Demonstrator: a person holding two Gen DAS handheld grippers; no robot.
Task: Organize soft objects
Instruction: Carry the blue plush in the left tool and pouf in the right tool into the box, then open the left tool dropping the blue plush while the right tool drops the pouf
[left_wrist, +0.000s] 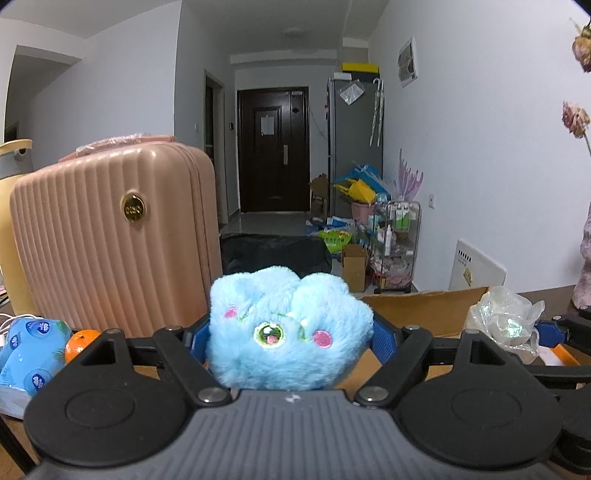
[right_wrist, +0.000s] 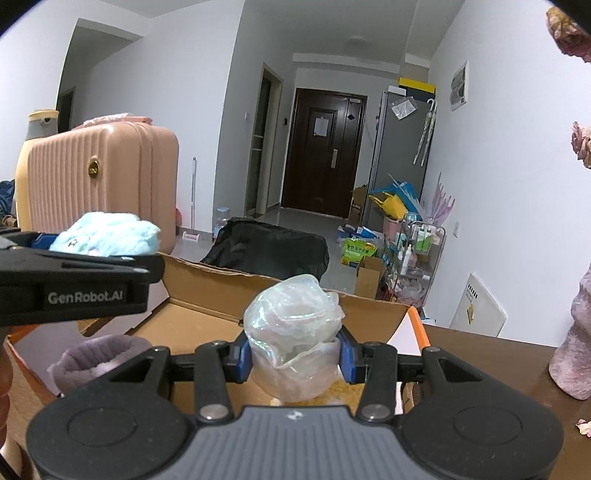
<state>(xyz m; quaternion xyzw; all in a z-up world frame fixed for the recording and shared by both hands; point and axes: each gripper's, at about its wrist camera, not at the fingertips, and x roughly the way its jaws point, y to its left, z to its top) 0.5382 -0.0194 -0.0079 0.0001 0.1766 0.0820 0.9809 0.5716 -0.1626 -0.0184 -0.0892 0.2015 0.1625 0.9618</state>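
- Wooden table (right_wrist: 480, 354) carries an open cardboard box (right_wrist: 207, 314), probably the place for soft things.
- Left gripper (left_wrist: 290, 341) squeezes the blue plush toy (left_wrist: 288, 328) between its jaws.
- Right gripper (right_wrist: 295, 356) clamps the crumpled iridescent bundle (right_wrist: 293, 332), above the box.

Each hand-held gripper, the left gripper (left_wrist: 290, 332) and the right gripper (right_wrist: 294, 352), has a ribbed grey body, round black discs, black linkage bars on silver screws, blue pads, and white "GenRobot.AI" lettering on one side.

Ribbed pink suitcase (left_wrist: 110, 236) — dark door (left_wrist: 272, 147) behind, orange (left_wrist: 81, 341) beside blue printed pack (left_wrist: 29, 354).
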